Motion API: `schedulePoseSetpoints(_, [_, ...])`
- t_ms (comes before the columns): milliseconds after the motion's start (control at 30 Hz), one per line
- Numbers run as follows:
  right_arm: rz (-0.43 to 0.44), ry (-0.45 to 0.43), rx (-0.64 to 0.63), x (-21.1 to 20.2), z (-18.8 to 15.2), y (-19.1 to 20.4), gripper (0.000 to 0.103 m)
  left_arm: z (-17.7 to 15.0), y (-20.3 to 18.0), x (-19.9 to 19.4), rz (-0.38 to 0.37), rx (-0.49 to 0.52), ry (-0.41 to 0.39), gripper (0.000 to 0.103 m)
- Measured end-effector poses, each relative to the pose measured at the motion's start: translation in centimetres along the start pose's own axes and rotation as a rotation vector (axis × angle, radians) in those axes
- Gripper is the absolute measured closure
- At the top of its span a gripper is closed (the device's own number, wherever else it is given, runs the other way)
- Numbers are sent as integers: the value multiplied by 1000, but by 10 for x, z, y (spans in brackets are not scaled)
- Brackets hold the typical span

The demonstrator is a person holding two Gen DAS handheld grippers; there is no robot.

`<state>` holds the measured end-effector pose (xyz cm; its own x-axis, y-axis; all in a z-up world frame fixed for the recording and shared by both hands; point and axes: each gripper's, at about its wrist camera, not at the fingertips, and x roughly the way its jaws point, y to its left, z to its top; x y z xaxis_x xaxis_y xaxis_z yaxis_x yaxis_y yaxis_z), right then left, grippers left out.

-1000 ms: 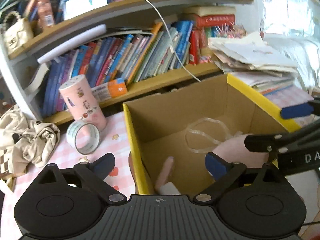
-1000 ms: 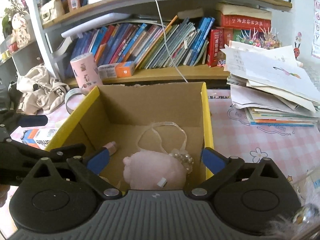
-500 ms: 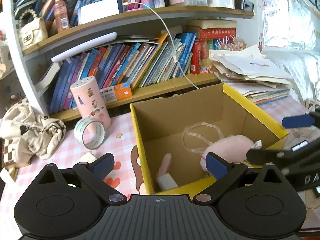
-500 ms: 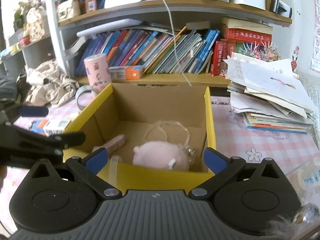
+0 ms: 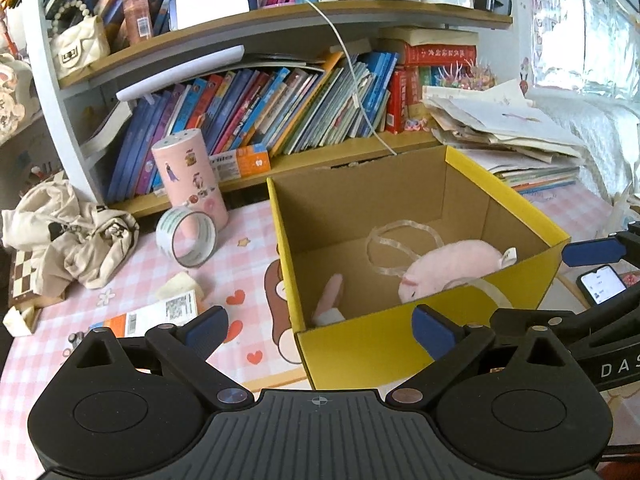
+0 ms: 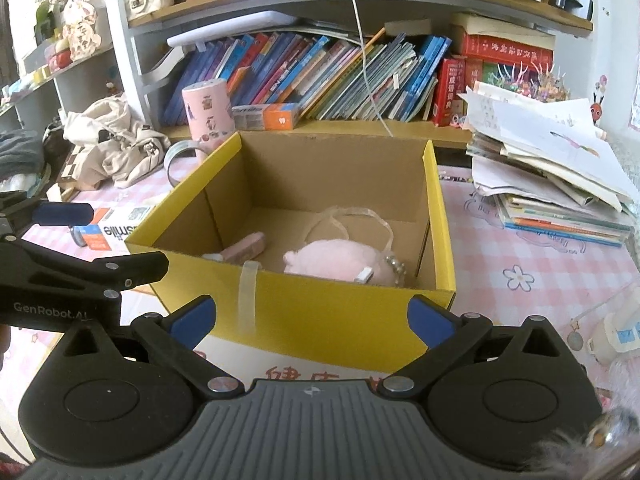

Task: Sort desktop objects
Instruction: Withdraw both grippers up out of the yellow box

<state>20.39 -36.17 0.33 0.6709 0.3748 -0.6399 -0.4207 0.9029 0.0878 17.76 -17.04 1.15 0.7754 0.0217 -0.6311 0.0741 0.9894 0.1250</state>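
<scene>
A yellow cardboard box (image 5: pixel 508 196) (image 6: pixel 436 216) stands open on the pink checked desk. Inside it lie a pink plush purse (image 5: pixel 456 264) (image 6: pixel 336 256) with a clear strap and a pink tube (image 5: pixel 332 296) (image 6: pixel 244 248). My left gripper (image 5: pixel 319 328) is open and empty, held just short of the box's near left corner. My right gripper (image 6: pixel 312 318) is open and empty too, facing the box's front wall. Each gripper shows at the edge of the other's view.
Left of the box are a tape roll (image 5: pixel 186 236), a pink cylinder (image 5: pixel 188 172), a toothpaste carton (image 5: pixel 148 316) and a crumpled cloth bag (image 5: pixel 72 232). A paper stack (image 6: pixel 552 176) sits to the right, and a phone (image 5: pixel 600 286) lies near the box. Bookshelves stand behind.
Both grippers have drawn back and up, away from the box's inside. The box's front wall now shows in full. The plush purse stays in the box.
</scene>
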Motion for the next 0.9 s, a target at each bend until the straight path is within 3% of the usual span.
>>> schedulePoseSetpoints(900, [19,124,11,21,-17,-1,0,-20,3,15,-13,-47,133,3])
